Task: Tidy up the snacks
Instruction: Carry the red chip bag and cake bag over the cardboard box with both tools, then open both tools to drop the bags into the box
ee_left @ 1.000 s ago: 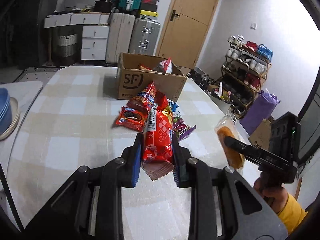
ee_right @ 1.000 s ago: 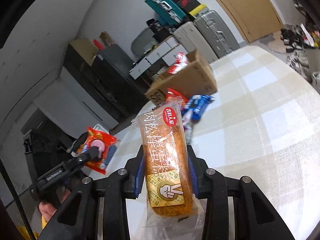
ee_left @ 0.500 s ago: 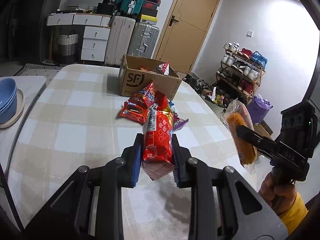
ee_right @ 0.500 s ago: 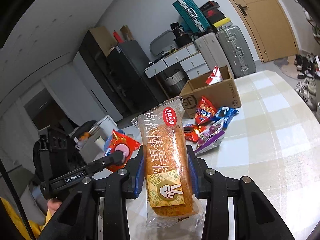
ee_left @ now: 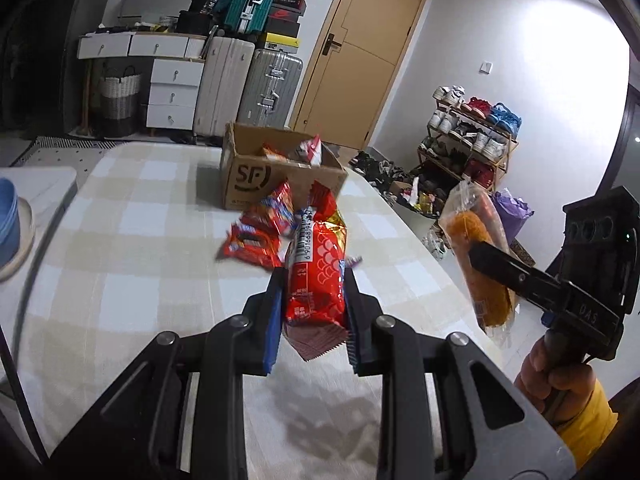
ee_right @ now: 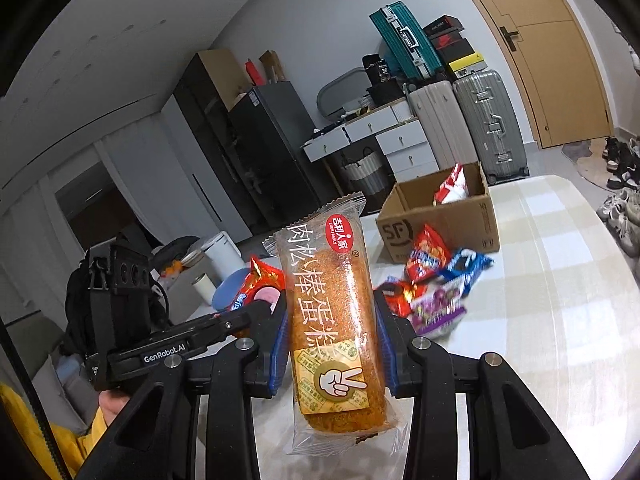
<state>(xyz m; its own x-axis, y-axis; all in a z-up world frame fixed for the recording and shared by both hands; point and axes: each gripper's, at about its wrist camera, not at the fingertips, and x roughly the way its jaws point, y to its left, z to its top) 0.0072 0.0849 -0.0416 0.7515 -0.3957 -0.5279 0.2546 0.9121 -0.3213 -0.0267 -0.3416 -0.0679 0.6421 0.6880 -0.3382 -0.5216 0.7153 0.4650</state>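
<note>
Cardboard box (ee_left: 280, 176) at the counter's far end is holding few snacks; both jaws are clamping packets, red packet (ee_left: 316, 276) left, cake bar (ee_right: 334, 320) right, loose snacks (ee_right: 432, 280) waiting mid-counter.

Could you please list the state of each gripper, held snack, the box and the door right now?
left gripper: shut on red snack pack
red snack pack: held, lifted
right gripper: shut on orange cake pack
orange cake pack: held upright
cardboard box: open, snacks inside
door: closed
</note>
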